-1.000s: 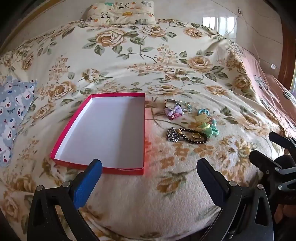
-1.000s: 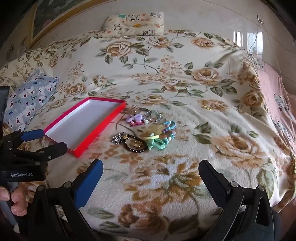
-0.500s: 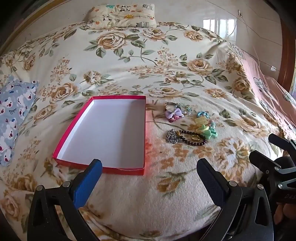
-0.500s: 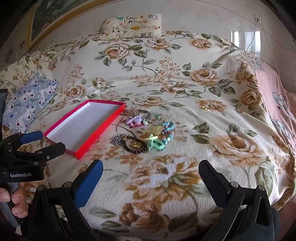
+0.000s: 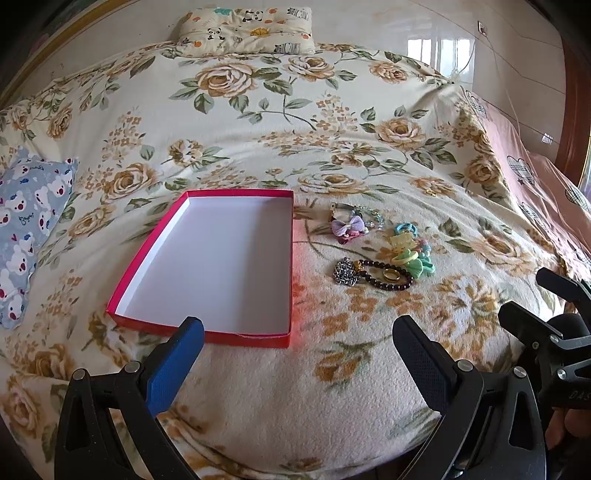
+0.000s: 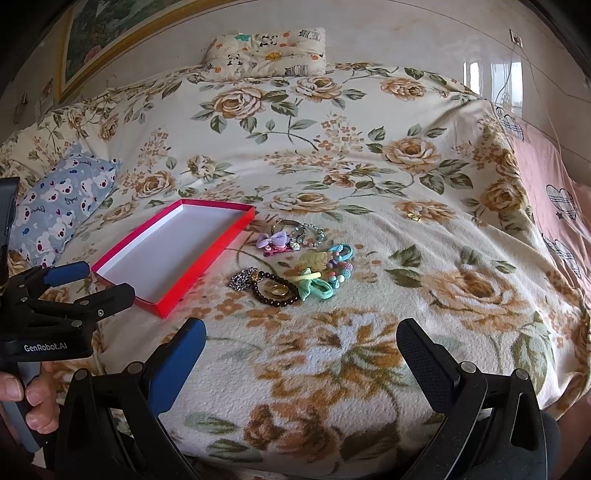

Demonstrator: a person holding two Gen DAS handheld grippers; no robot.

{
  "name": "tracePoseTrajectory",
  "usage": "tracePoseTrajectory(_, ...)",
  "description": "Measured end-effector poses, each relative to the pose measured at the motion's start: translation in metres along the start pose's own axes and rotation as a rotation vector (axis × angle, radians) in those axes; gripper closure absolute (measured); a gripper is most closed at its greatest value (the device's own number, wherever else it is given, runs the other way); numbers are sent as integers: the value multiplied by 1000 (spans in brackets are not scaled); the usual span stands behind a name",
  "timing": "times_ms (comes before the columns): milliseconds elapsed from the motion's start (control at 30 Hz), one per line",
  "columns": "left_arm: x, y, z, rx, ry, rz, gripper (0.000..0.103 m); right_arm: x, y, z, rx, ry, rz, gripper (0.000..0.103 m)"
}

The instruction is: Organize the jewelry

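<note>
An empty red box with a white inside point(image 5: 221, 258) point(image 6: 173, 254) lies on a floral bedspread. To its right lies a small heap of jewelry: a dark bead bracelet with a gold ring point(image 5: 388, 275) point(image 6: 277, 291), a silver chain point(image 5: 343, 273), a purple bow clip point(image 5: 347, 225) point(image 6: 273, 240) and pastel hair ties point(image 5: 410, 251) point(image 6: 325, 269). My left gripper point(image 5: 295, 339) is open and empty, near the box's front edge. My right gripper point(image 6: 299, 339) is open and empty, in front of the heap.
A blue bear-print pillow point(image 5: 26, 221) point(image 6: 59, 206) lies at the left. A panda-print pillow point(image 5: 243, 26) point(image 6: 266, 51) lies at the bed's head. A pink quilt point(image 5: 546, 192) covers the right side. A small gold item point(image 6: 415, 217) lies apart on the bedspread.
Both grippers have drawn back and up a little, so the box and the jewelry sit slightly farther away. Nothing on the bed has moved. Both stay open.
</note>
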State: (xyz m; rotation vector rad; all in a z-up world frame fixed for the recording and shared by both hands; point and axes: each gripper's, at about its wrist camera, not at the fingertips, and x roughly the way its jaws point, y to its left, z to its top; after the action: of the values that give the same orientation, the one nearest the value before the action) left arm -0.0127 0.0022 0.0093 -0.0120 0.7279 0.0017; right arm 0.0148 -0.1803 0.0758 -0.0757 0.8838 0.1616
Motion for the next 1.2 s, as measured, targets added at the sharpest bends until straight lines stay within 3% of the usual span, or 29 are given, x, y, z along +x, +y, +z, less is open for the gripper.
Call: tracePoseTrajectory(1200, 25, 3, 3, -4, 43, -2, 1, 18, -1, -2, 27, 37, 52, 0)
